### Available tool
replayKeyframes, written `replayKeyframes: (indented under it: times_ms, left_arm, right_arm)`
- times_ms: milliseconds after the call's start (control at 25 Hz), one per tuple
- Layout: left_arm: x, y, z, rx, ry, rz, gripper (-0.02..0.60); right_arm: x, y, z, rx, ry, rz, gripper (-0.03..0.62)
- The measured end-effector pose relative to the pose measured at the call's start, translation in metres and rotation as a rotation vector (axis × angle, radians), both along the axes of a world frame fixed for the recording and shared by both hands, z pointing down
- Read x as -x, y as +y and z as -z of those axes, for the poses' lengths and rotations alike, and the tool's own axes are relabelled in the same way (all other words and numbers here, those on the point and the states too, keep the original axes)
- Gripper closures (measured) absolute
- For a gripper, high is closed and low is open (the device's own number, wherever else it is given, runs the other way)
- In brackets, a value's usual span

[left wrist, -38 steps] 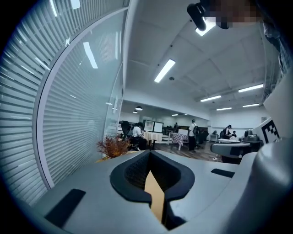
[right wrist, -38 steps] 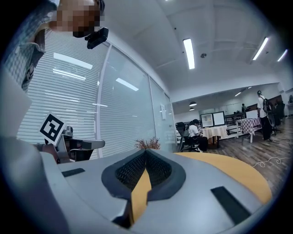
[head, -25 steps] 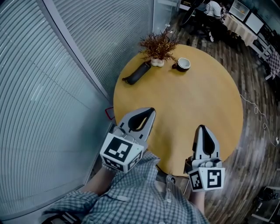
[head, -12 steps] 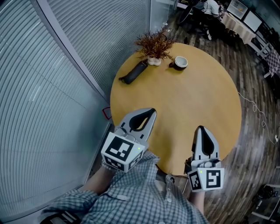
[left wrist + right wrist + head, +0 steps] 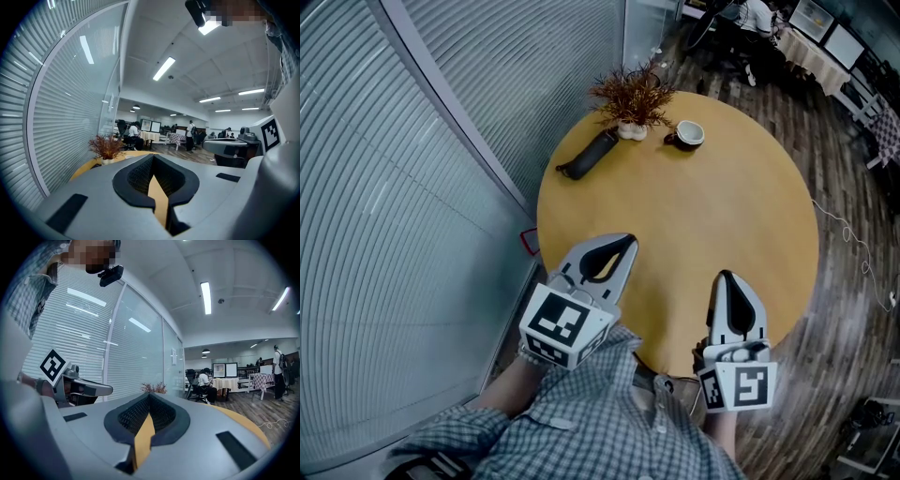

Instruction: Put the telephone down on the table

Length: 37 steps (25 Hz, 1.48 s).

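Right now the telephone [image 5: 589, 156] lies on the bench [image 5: 722, 211], in the upper left of the head view, well ahead of both grippers. Its long side slants up to the right. The left gripper [image 5: 622, 246] is nearer than the right gripper [image 5: 727, 279]. Both are closed and empty.

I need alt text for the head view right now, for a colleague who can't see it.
The left gripper and right gripper hover shut and empty over the near edge of a round wooden table. At its far side sit a black telephone handset, a potted dried plant and a cup.
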<state>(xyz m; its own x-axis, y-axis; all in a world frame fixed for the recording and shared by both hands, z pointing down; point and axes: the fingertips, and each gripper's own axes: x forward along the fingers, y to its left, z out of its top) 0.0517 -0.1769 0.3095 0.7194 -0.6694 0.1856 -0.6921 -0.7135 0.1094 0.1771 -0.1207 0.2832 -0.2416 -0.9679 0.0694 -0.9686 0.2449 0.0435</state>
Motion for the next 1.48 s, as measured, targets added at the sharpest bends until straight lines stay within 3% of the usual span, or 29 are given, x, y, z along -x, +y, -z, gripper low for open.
replayKeyframes:
  times_ms: [1120,1480]
  left_arm:
    - [-0.0088,0.0007,-0.0038,-0.006,-0.012,-0.036,0.574]
    - [-0.0017,-0.0001,0.0,-0.008,-0.014,-0.011,0.574]
  right_arm:
    - [-0.0004,-0.0011,-0.0021,0.004,0.004,-0.005,0.586]
    - [-0.0015,0.0021,-0.0014,0.016,0.013,-0.014,0.586]
